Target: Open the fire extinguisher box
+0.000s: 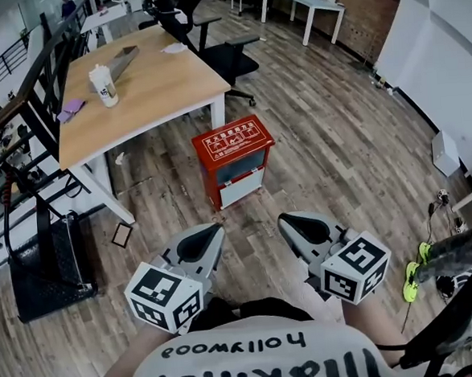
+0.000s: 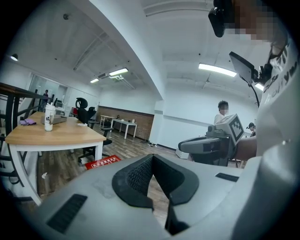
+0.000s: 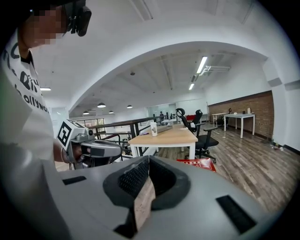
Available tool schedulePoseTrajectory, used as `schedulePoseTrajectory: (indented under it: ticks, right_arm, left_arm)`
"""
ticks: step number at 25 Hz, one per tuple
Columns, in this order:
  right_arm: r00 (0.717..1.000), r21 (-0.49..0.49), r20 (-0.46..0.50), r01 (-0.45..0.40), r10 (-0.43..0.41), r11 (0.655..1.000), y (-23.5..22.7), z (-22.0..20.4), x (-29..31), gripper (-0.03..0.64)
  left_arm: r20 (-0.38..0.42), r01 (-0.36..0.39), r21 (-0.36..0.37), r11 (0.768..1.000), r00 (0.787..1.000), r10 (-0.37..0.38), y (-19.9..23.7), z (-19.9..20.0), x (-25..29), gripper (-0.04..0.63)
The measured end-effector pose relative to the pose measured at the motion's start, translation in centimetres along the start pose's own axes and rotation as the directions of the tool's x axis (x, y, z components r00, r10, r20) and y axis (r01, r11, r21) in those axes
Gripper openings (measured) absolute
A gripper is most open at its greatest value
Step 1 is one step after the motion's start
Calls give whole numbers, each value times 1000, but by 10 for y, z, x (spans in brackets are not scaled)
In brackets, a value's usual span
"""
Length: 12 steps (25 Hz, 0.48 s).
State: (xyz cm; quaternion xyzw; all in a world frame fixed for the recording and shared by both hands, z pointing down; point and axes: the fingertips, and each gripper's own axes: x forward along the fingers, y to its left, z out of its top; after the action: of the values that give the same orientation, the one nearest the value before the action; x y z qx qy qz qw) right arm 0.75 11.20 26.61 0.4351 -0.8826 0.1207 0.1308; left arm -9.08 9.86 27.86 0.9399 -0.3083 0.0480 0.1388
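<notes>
Head view: the red fire extinguisher box (image 1: 234, 158) stands shut on the wood floor (image 1: 337, 136), just beside the table (image 1: 156, 88) leg, and nothing lies between it and the grippers.

Left gripper view: the left gripper (image 2: 152, 156) has its jaws together and holds nothing.

Right gripper view: the right gripper (image 3: 148, 157) has its jaws together and holds nothing. An office chair (image 3: 202, 136) stands behind the box.

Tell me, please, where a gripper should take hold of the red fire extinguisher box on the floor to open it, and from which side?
Probably the front edge of the lid on the red box, approached from the side facing the person: that edge seems to overhang the window, leaving a lip to hook under. No handle is visible.
</notes>
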Motion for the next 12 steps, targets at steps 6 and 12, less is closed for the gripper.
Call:
schedulePoseTrajectory:
  ticks: [6,12]
  right_arm:
    - [1000,-24,-24,-20,19,1000,-5,0,2,9]
    - [998,-63,-22,-58,57,996,-30,11,7,10]
  left_arm:
    - [6,-4,-7,1000,1000,4,-2,-1,12,5]
    - [23,-43,-18,999,999,43,1,11,33,5]
